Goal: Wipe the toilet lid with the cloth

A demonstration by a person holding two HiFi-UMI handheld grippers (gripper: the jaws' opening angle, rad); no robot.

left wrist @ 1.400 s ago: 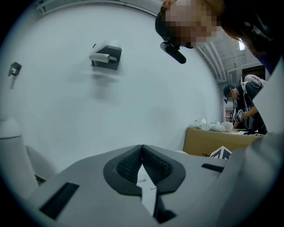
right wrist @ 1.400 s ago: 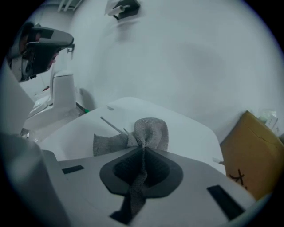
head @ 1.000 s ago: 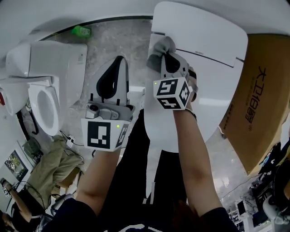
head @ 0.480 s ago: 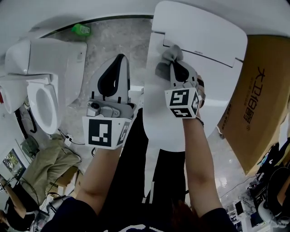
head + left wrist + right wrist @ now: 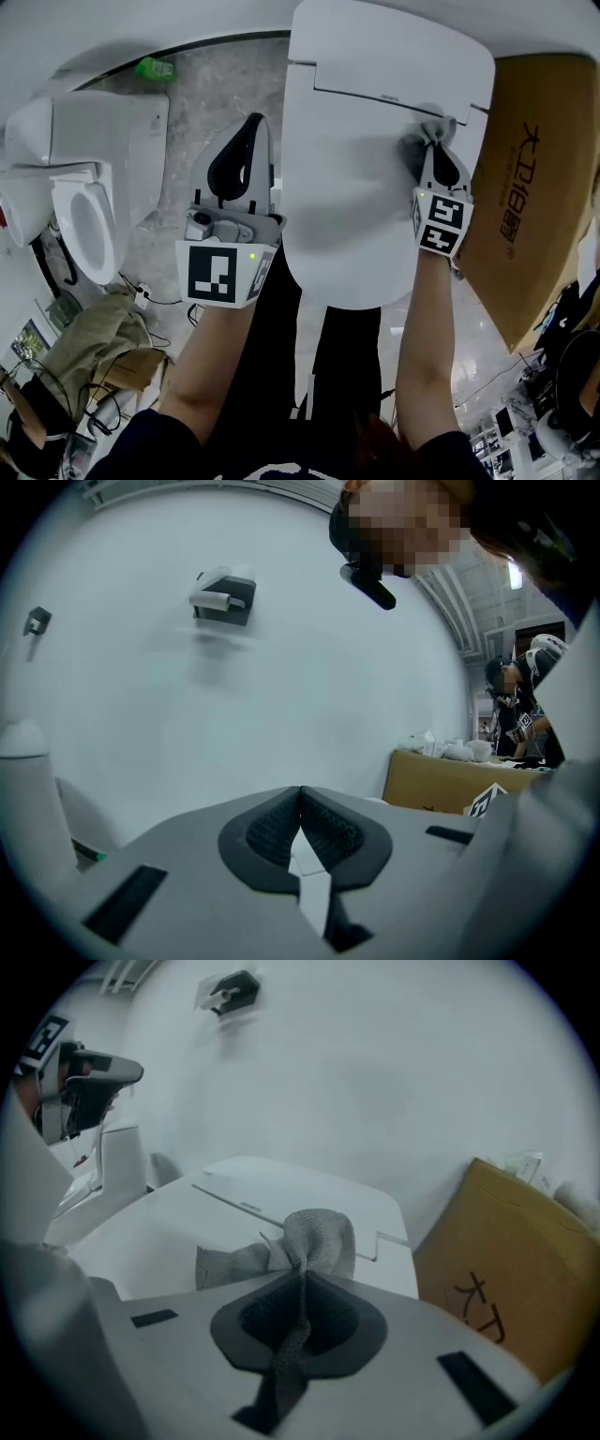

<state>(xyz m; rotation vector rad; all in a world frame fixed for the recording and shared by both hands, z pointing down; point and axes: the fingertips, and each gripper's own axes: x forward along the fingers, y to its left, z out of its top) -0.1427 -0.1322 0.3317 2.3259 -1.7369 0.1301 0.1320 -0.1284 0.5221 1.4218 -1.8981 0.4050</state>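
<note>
The white toilet lid point(image 5: 361, 178) lies shut in the middle of the head view. A grey cloth point(image 5: 417, 141) rests on the lid's right side, near the hinge end. My right gripper point(image 5: 437, 155) is shut on the cloth, whose bunched end point(image 5: 314, 1237) sticks out past the jaws onto the lid point(image 5: 178, 1232). My left gripper point(image 5: 251, 127) hangs left of the lid above the stone floor; its jaws point(image 5: 300, 794) are shut with nothing between them.
A brown cardboard box point(image 5: 534, 178) stands right beside the lid's right edge. A second white toilet point(image 5: 84, 187) with its seat exposed is at the left. A green object point(image 5: 155, 67) lies by the wall. Olive fabric point(image 5: 103, 328) and cables lie on the floor.
My right gripper has dragged the cloth across the lid from its upper left to its right side, close to the box. The left gripper has barely moved.
</note>
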